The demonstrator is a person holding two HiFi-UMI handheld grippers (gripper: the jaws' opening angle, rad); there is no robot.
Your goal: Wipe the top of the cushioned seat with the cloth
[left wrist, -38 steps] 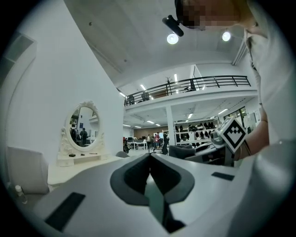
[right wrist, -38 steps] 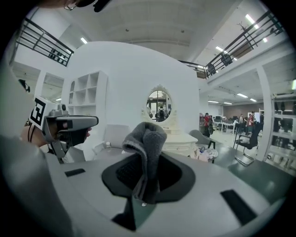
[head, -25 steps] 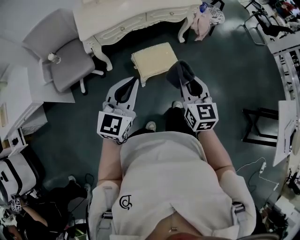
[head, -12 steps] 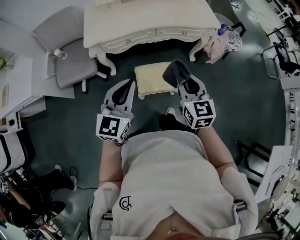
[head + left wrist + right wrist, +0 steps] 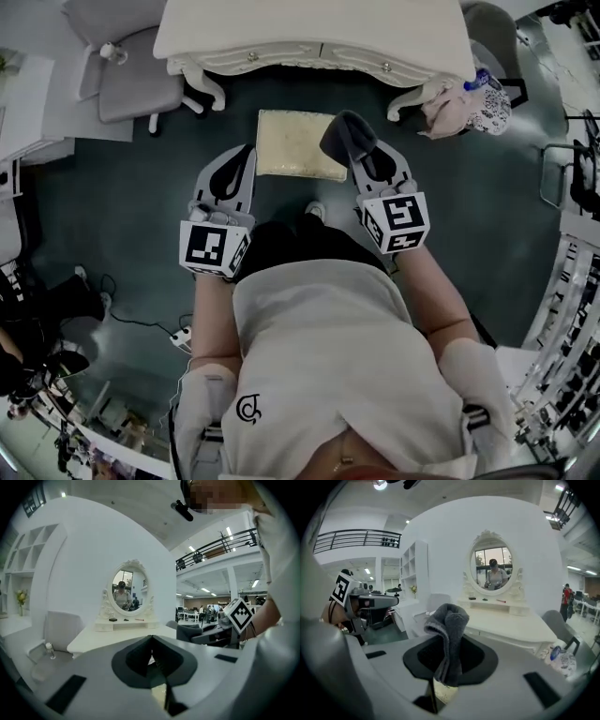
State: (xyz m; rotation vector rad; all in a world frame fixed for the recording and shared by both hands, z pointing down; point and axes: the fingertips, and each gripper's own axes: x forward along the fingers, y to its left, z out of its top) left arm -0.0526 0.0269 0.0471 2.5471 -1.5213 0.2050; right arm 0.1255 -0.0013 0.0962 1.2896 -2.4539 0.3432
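top centre: cushioned seat (image 5: 291,142) below dressing table (image 5: 314,42) | right gripper (image 5: 349,145) clamped on cloth (image 5: 343,134) at seat's right edge | left gripper (image 5: 246,155) jaws together, empty

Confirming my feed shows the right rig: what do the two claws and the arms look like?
Both the left claw and right claw are light grey wedge-shaped shells with dark padded hollows, each carrying a black-and-white square-marker cube. The upper arms are in white sleeves.
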